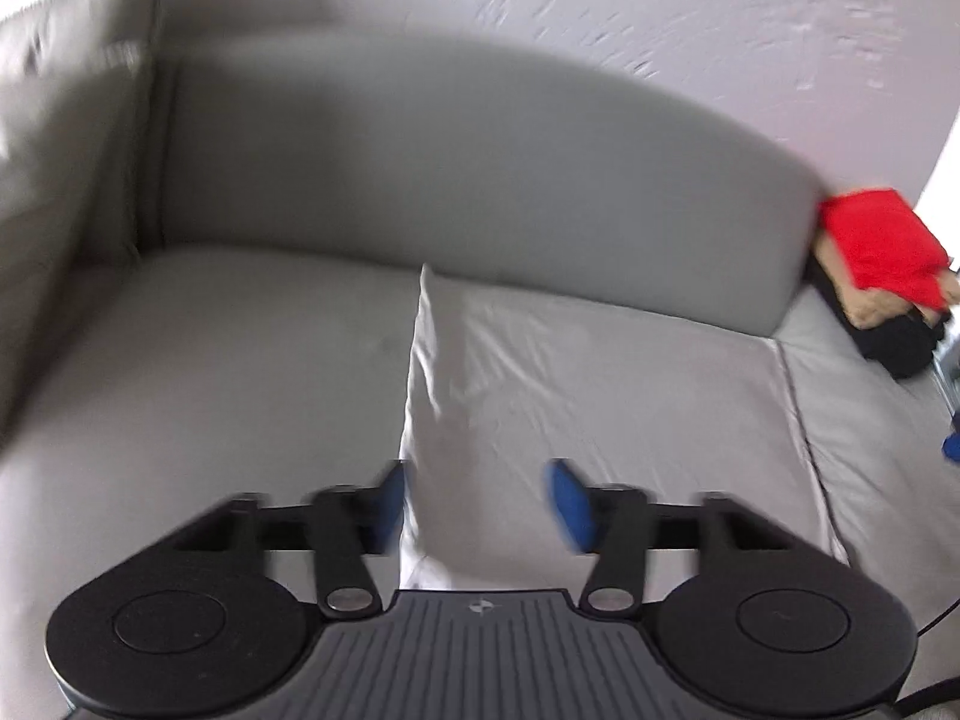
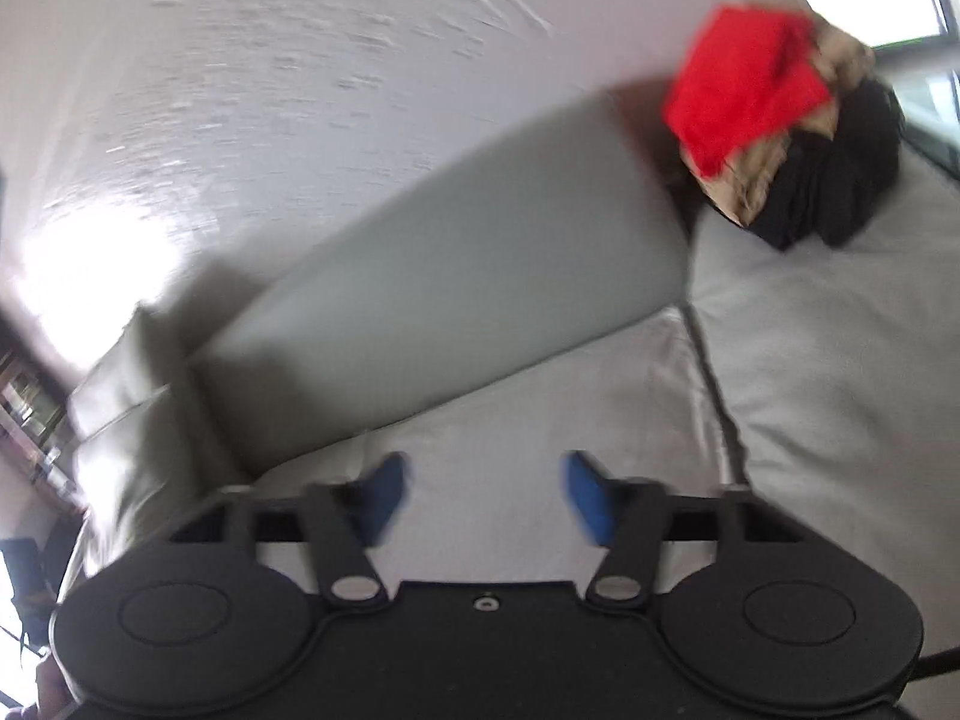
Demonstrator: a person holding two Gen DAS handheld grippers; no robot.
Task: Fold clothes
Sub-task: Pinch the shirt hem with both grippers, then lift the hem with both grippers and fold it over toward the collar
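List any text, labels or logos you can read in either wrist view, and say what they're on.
No readable words or numbers in either view.
Left gripper: a small round emblem on its grey ribbed body, no letters legible.
Right gripper: nothing printed that shows.
Pile of clothes: blurred, no visible labels.

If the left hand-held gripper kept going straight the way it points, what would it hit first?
Probably the pale grey cloth spread on the sofa seat, at its raised fold; the open left hand-held gripper holds nothing. Depth is unclear.
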